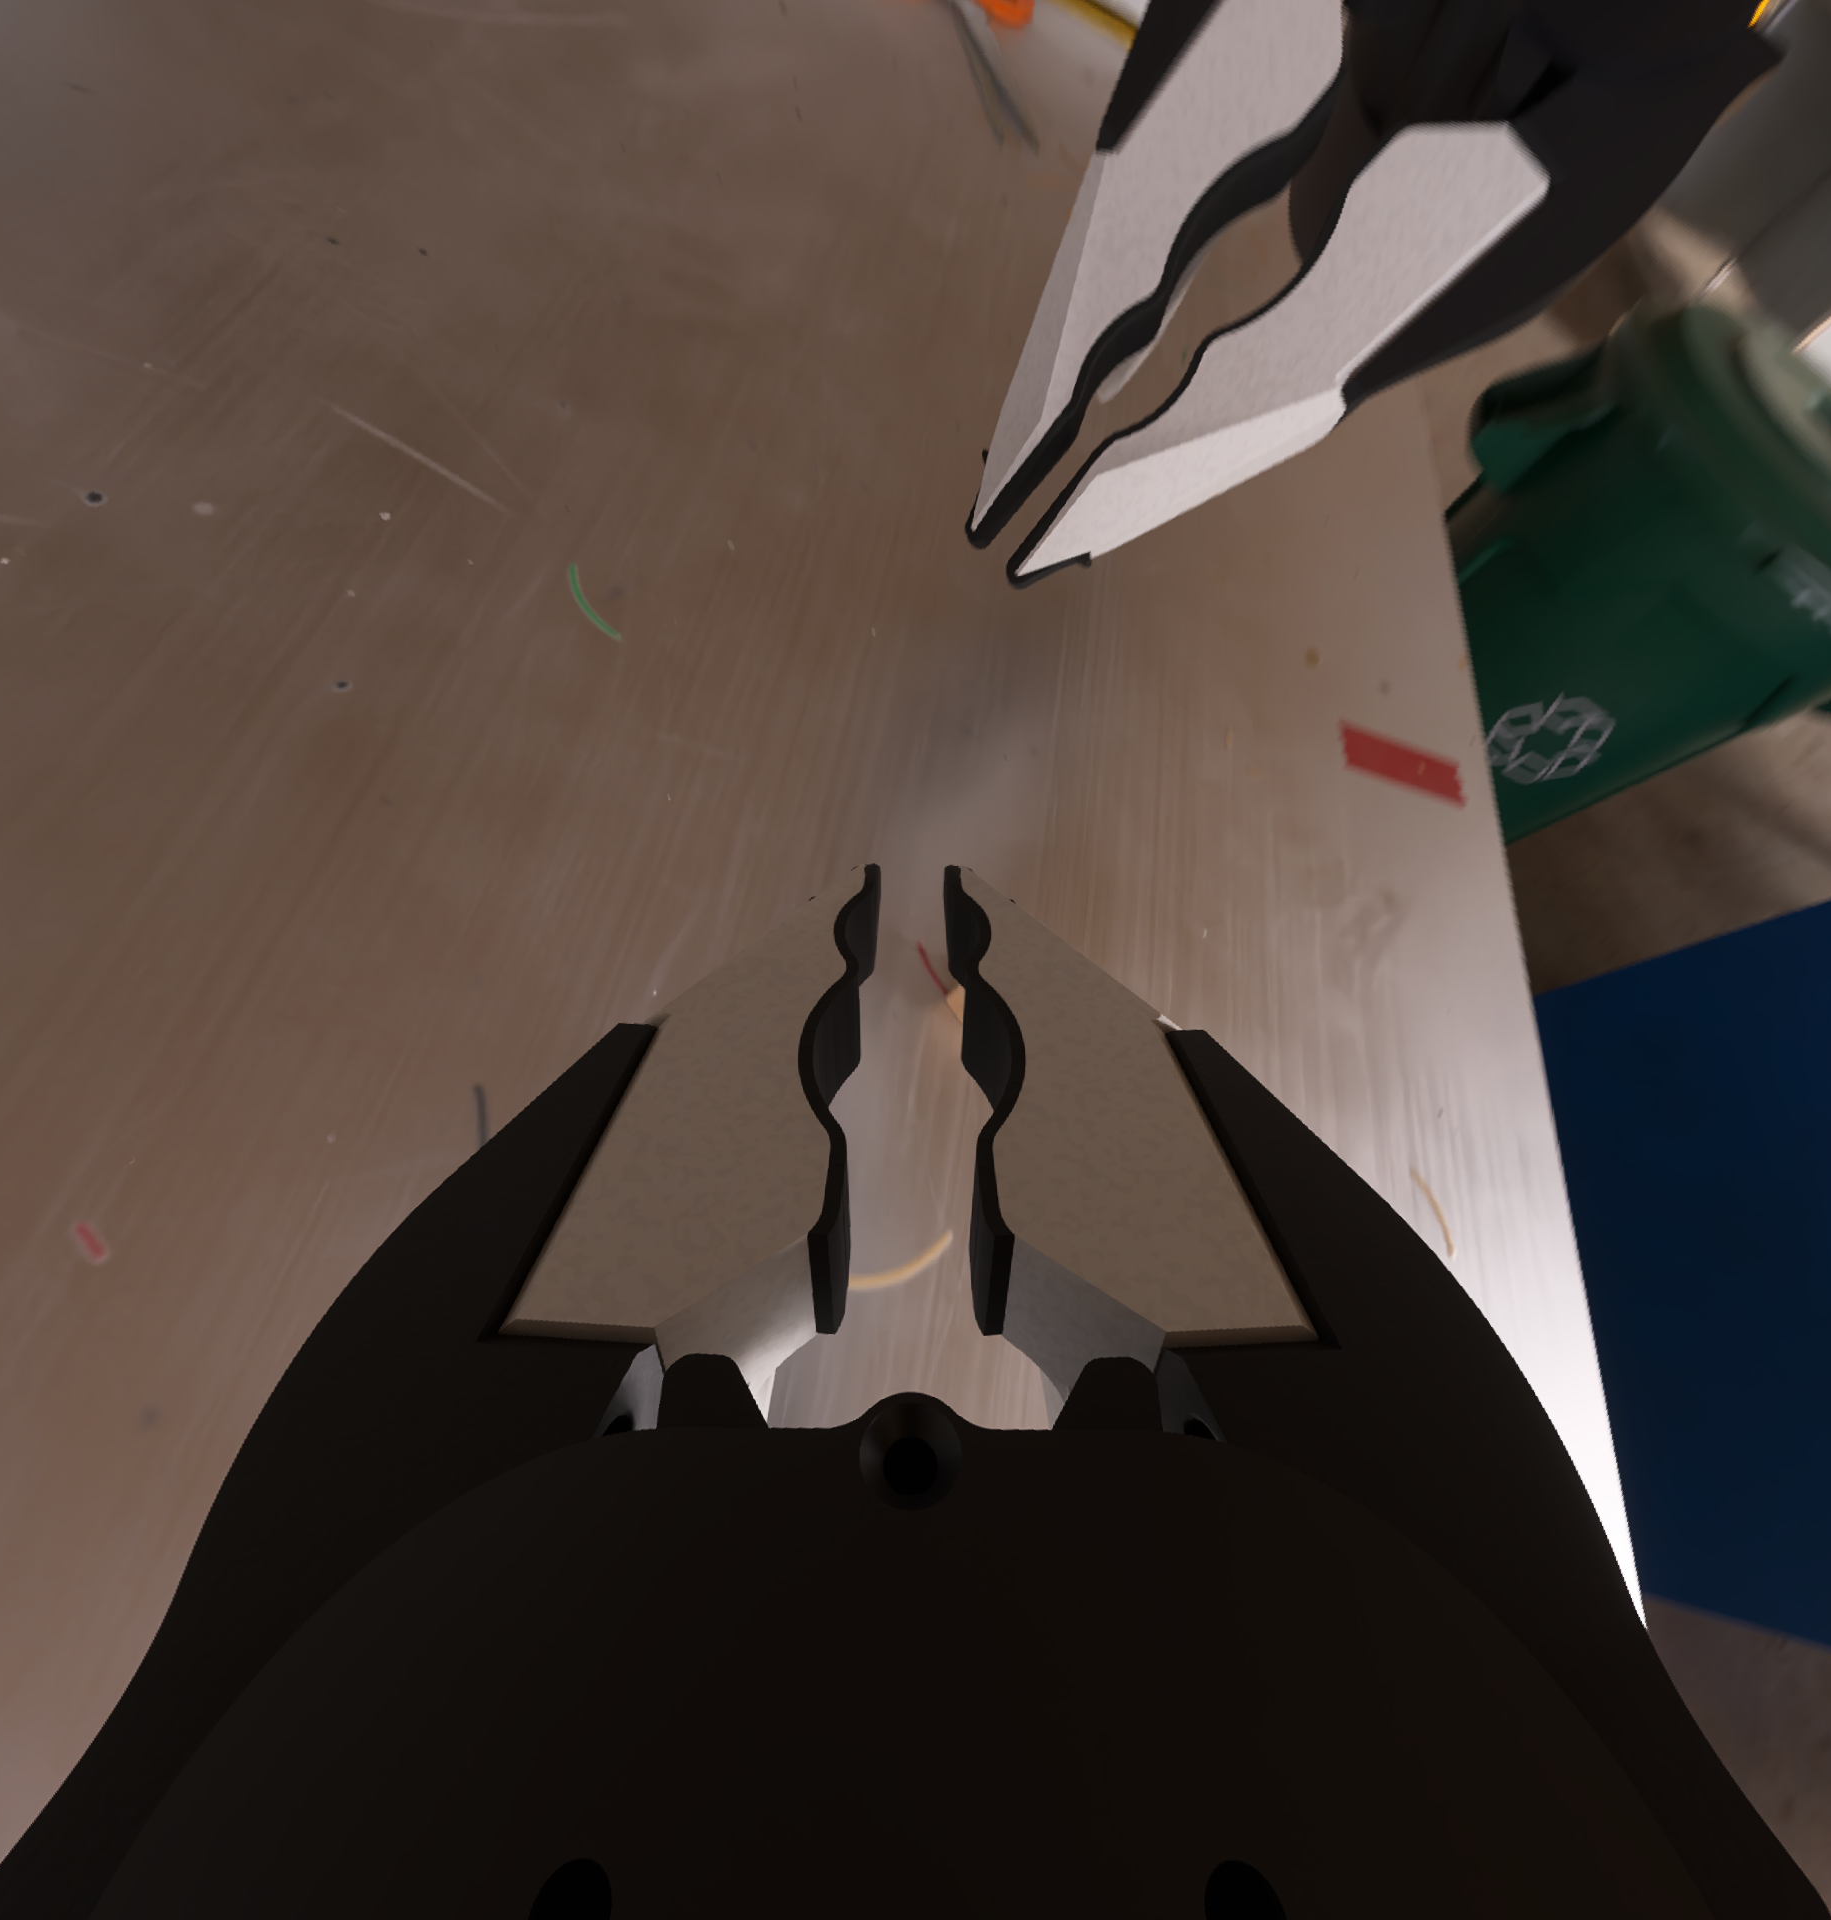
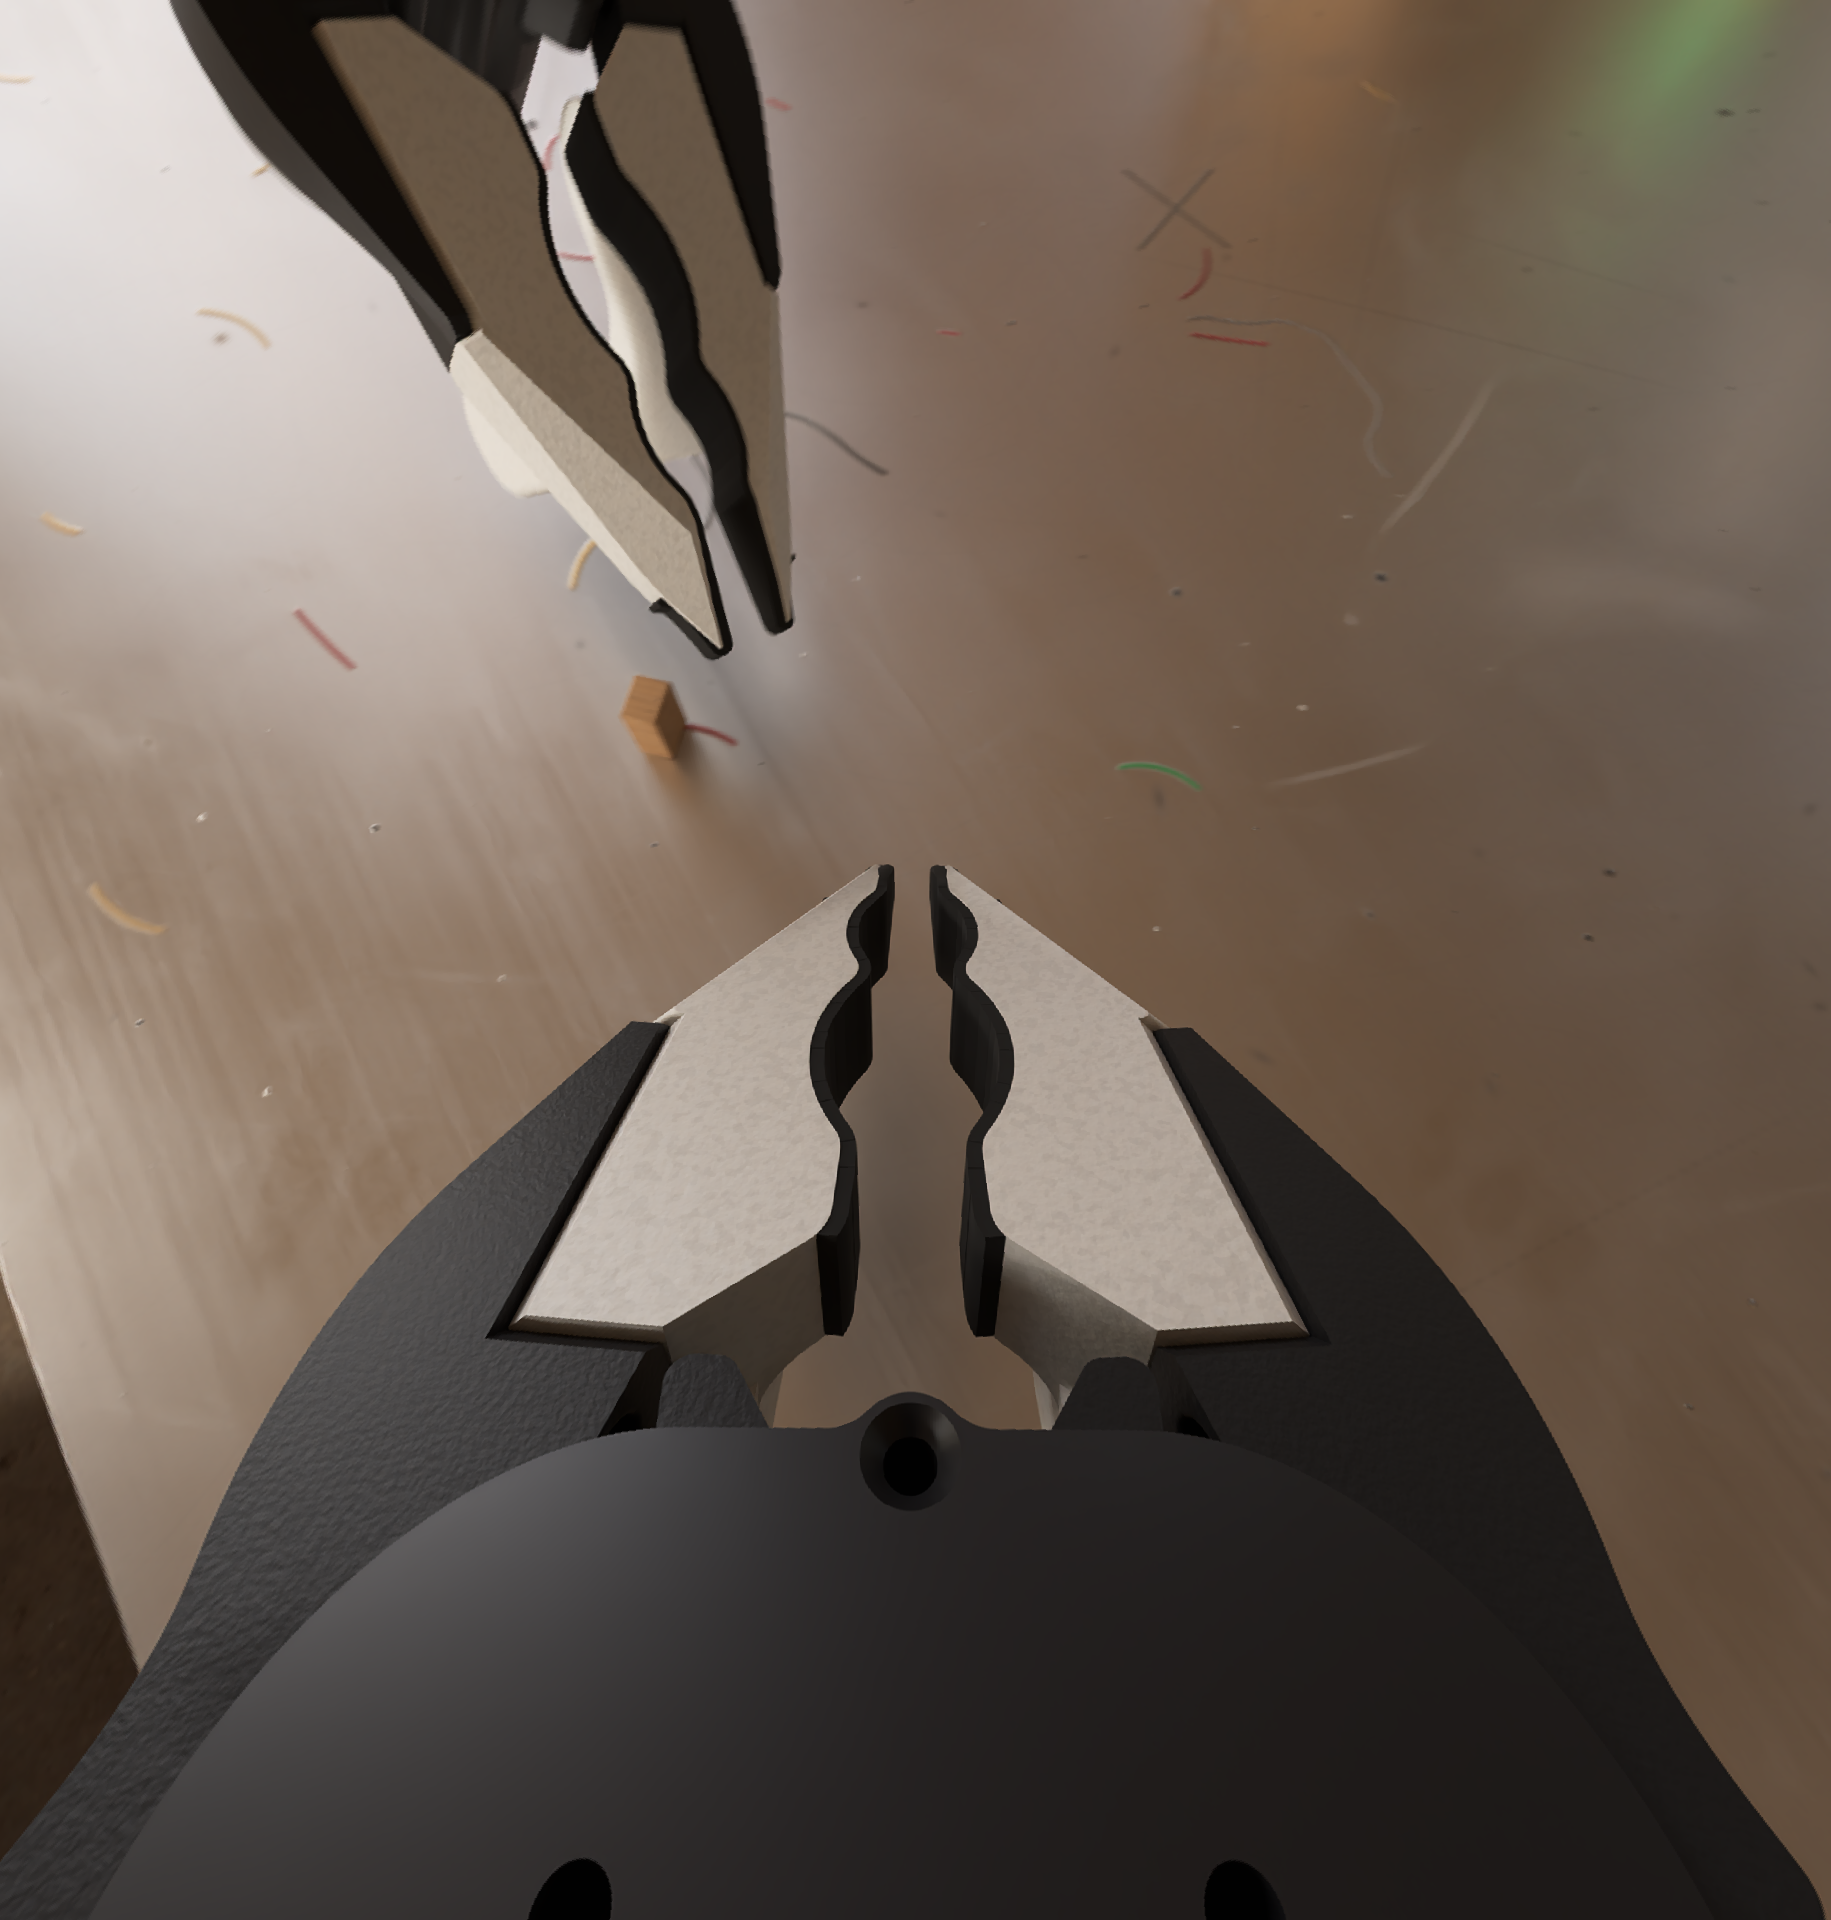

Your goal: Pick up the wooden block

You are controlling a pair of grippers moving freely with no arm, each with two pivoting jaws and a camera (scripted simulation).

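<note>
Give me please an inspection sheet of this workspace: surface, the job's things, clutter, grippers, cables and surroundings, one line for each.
Surface: scratched wooden table, with a pencilled cross.
Job's things: small wooden block lies on the table, below the left gripper's tips; nothing holds it.
Clutter: red tape strip near the table edge; short green wire offcut; other red and pale offcuts scattered.
Grippers: left gripper and right gripper both hang above the table, jaws a narrow gap apart, both empty.
Cables: nothing seen, apart from the wire offcuts.
Surroundings: green recycling bin and a blue box on the floor beside the table.
</note>
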